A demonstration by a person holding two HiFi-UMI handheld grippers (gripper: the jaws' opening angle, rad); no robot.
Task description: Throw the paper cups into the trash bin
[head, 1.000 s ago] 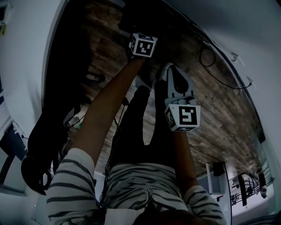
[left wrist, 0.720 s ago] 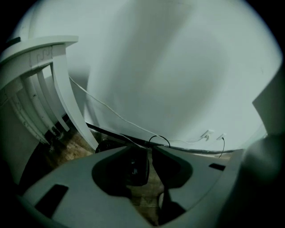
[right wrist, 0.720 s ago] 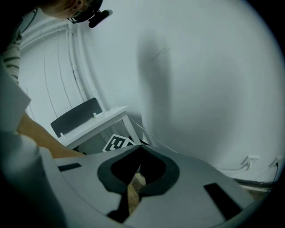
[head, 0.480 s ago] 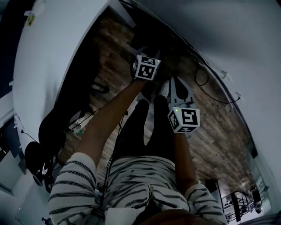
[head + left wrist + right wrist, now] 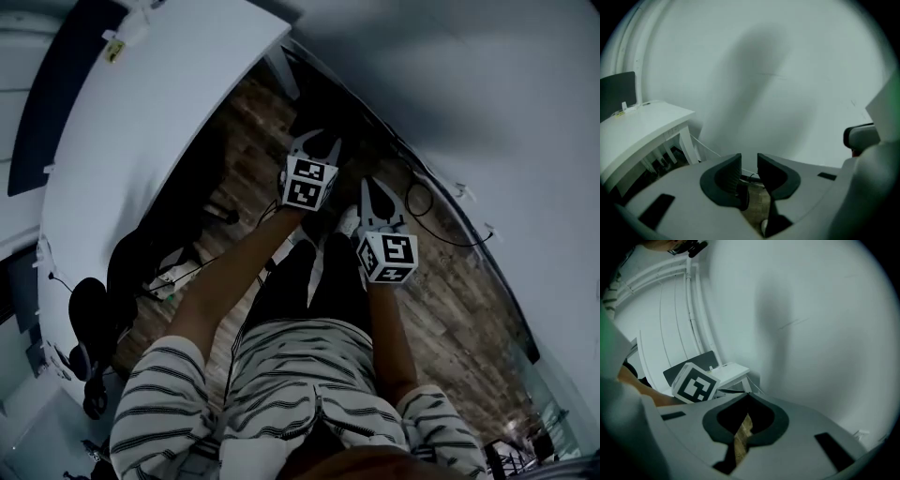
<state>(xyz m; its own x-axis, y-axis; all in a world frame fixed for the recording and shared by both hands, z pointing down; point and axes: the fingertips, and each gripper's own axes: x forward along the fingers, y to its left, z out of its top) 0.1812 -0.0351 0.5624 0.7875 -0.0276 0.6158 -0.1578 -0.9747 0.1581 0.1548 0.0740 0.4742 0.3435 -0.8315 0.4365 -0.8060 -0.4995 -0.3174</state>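
Observation:
No paper cup and no trash bin can be made out in any view. My left gripper [image 5: 316,141] is held out over the wooden floor [image 5: 450,281]. Its jaws [image 5: 749,161] stand a little apart with nothing between them, and they have just been closing. My right gripper [image 5: 378,183] hangs beside it, slightly nearer to me. Its jaw tips [image 5: 746,397] meet with nothing held. The left gripper's marker cube [image 5: 696,383] shows in the right gripper view. A dark shape [image 5: 323,114] beyond the left gripper is too dim to name.
A white desk [image 5: 159,112] runs along the left, also in the left gripper view [image 5: 642,126]. A dark office chair [image 5: 94,323] stands under its near end. A black cable [image 5: 427,202] loops on the floor by the white wall [image 5: 487,103]. My legs are below.
Both grippers have come up toward the head camera, the left one more, so its cube now sits close beside the right one. The head view now shows more desk and wall.

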